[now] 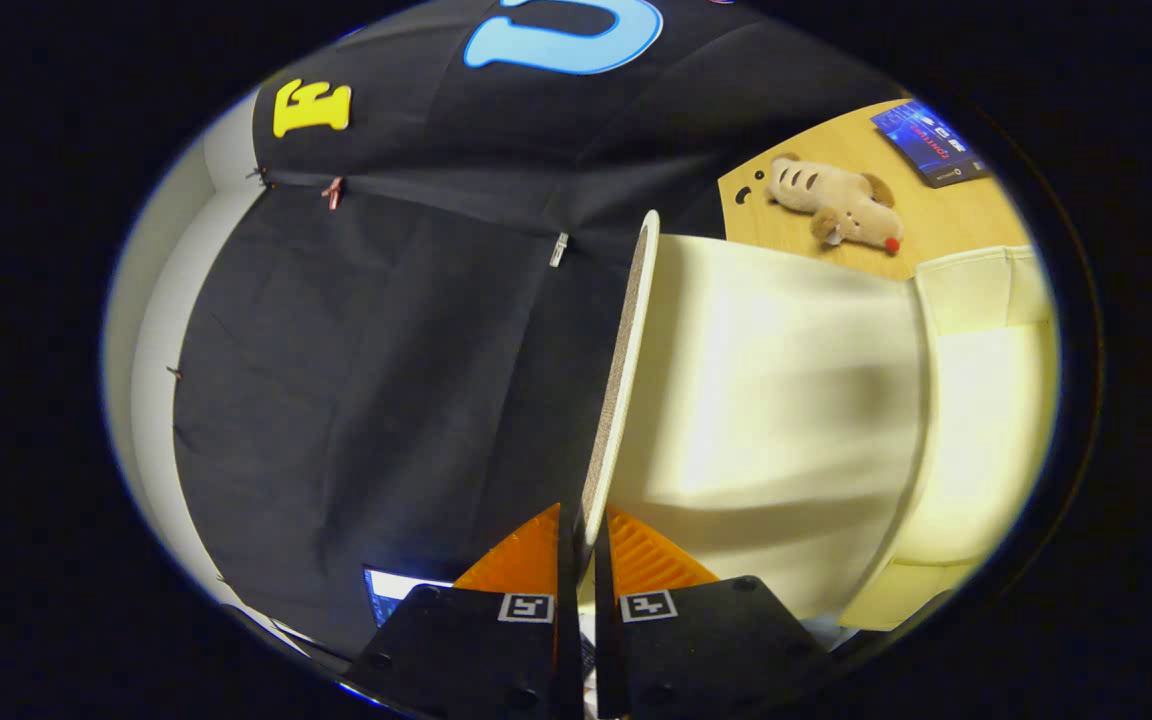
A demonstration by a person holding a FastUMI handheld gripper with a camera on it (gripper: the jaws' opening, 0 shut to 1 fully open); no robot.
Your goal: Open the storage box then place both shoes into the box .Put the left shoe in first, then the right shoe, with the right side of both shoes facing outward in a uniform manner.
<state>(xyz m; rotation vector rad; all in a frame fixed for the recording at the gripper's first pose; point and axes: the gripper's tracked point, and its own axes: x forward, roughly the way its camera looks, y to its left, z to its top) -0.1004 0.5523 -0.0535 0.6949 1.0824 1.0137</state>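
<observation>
Fingers (pixel 636 565) closed on the thin edge of the storage box's lid (pixel 626 380), one ribbed, wedge-shaped pad on each face, gripper (pixel 584 550) clamped at the lid's near end. Square printed markers on the flat finger mounts behind the pads. Lid raised and seen nearly edge-on: a slim, slightly curved panel, speckled and grainy along its cut edge, smooth pale cream on the inner face. Beyond and to the right, storage box (pixel 976 400) itself, glossy cream plastic with rounded corners and a stepped rim, joined to the lid at the far side. Past the box, wooden tabletop (pixel 946 210), light and matte, carrying a soft plush toy (pixel 836 200), tan and fuzzy with dark stripes and a red nose, and a flat glossy booklet (pixel 931 142). Left of the lid, black wrinkled cloth wall (pixel 386 350), pinned with small clips.
</observation>
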